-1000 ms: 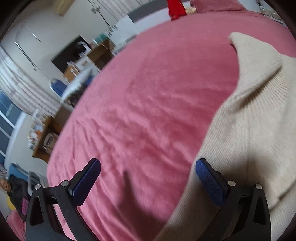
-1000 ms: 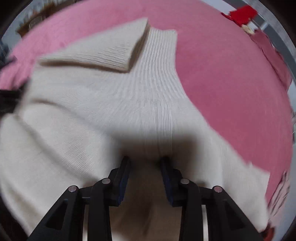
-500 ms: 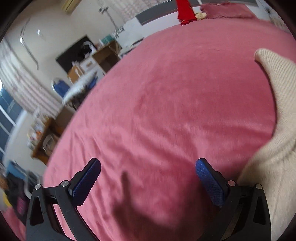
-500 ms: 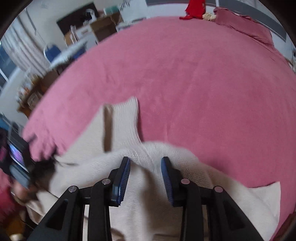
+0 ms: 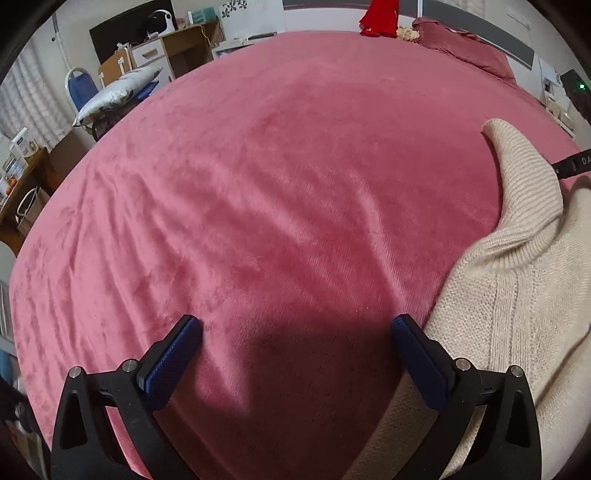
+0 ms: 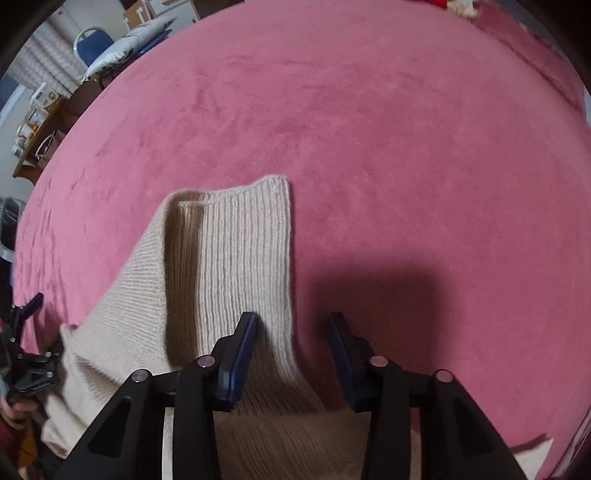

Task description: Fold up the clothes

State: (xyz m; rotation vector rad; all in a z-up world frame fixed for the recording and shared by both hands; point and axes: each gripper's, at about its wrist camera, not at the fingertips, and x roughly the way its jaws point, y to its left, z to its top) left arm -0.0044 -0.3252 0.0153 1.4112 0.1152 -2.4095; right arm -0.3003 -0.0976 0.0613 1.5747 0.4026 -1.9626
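Note:
A cream knitted sweater [image 6: 229, 258] lies on the pink bedspread [image 6: 406, 147], with a ribbed flap folded up toward the far side. My right gripper [image 6: 292, 319] hovers over the flap's right edge. Its jaws are closing, the knit's edge runs between them, and the pads are not pressing on it. In the left wrist view the sweater [image 5: 517, 295] fills the right side. My left gripper [image 5: 295, 323] stands wide open above bare bedspread [image 5: 277, 166], its right finger [image 5: 417, 350] beside the sweater's edge, nothing between the pads.
Past the bed's left edge are a blue chair with a pillow [image 5: 110, 92] and wooden desks [image 5: 177, 48]. A red garment [image 5: 380, 18] and a pink pillow [image 5: 465, 48] lie at the far end. A person's hand shows at the lower left [image 6: 18, 406].
The right gripper came off the sweater's middle to its ribbed edge, its jaws standing wider apart. The left gripper swung off the sweater over bare bedspread, still open.

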